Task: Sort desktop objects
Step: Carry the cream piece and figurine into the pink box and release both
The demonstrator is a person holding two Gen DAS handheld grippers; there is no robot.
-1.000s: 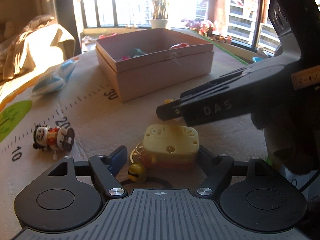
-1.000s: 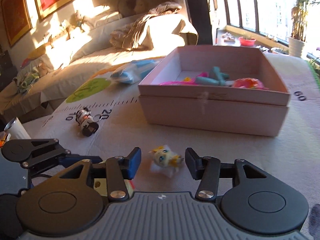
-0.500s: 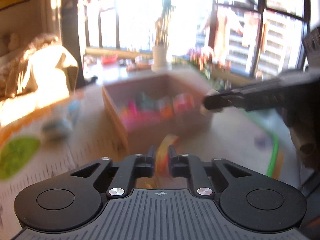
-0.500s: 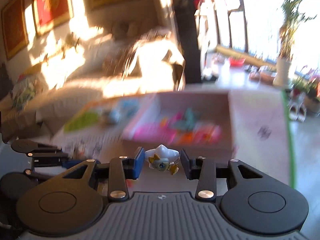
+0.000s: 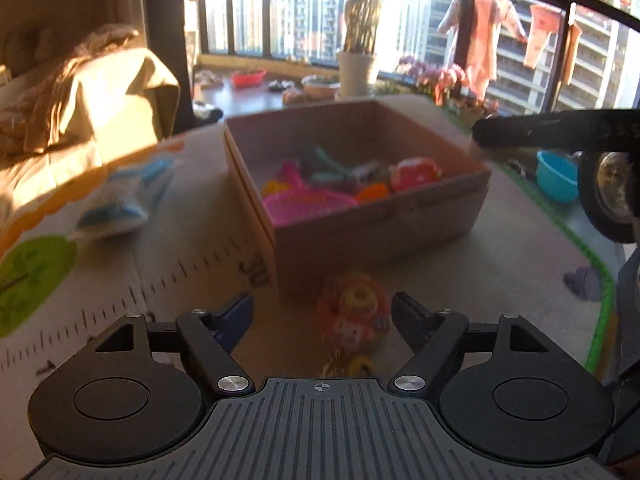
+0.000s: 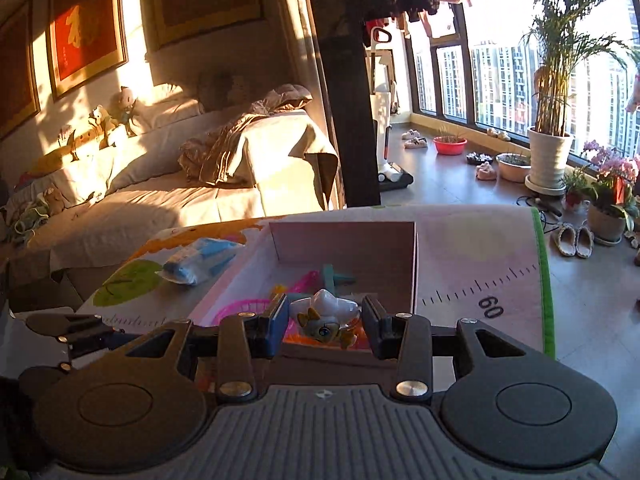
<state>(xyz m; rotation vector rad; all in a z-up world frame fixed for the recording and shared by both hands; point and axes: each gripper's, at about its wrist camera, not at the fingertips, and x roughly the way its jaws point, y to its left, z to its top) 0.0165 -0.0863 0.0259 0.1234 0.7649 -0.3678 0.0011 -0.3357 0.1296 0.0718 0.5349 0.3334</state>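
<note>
White fish toy (image 6: 326, 317) pinched in right claw (image 6: 325, 322) above the box (image 6: 344, 240); left claw (image 5: 322, 316) spread before it.

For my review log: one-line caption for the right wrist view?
Right gripper shut on a small white toy figure, held above the open pink box of toys.

The left gripper (image 5: 322, 316), clamped half a second ago on the pale yellow plastic keyring toy (image 5: 354, 316), now stands wide open with the blurred toy loose between its fingers; the right gripper (image 6: 326, 322) has carried the small white big-eyed figurine (image 6: 326, 318), lifted from the mat, over the pink cardboard box (image 6: 344, 240).
</note>
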